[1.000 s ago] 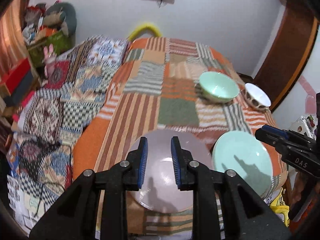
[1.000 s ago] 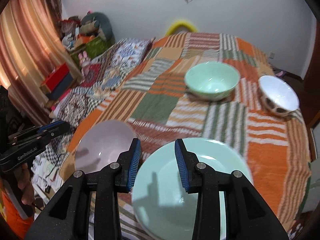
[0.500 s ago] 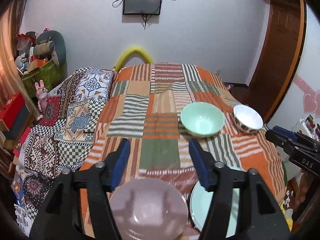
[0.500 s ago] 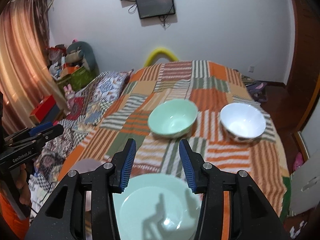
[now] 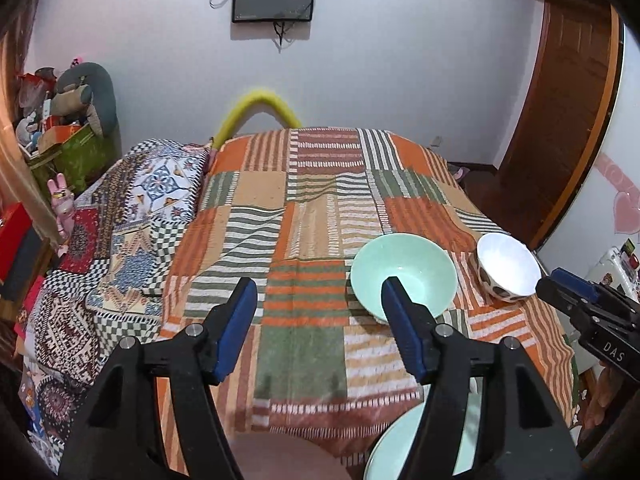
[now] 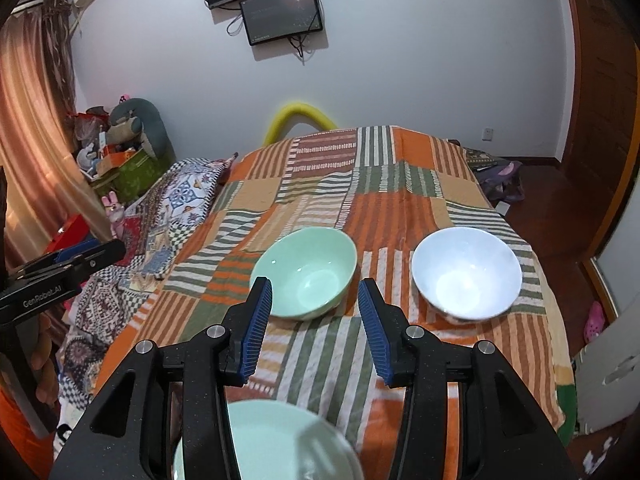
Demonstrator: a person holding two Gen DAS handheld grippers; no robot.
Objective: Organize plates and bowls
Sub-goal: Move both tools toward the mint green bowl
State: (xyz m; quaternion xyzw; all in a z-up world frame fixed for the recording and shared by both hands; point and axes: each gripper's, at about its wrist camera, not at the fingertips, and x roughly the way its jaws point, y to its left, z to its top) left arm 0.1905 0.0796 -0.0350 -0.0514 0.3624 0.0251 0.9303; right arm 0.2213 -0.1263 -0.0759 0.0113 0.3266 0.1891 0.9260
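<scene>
A mint green bowl [image 5: 404,272] and a white bowl with dark spots [image 5: 506,266] stand upright side by side on the striped patchwork bedspread [image 5: 312,208]. A mint green plate [image 5: 394,454] and a pink plate [image 5: 280,460] lie at the near edge, cut off by the frame. My left gripper [image 5: 318,300] hovers above the cover, its jaws opening with nothing between them. My right gripper [image 6: 315,300] is open and empty, above and short of the green bowl [image 6: 304,272], with the white bowl [image 6: 466,272] to its right and the green plate [image 6: 280,440] beneath it.
A second patterned blanket [image 5: 120,248] covers the bed's left side. Boxes and soft toys [image 5: 68,120] pile up by the left wall. A wooden door [image 5: 568,120] stands at the right, and screens [image 6: 280,12] hang on the far wall.
Both grippers have drawn back and up from the plates, which have slid to the bottom edge of each view. The left jaws have spread wide; the right jaws have widened a little.
</scene>
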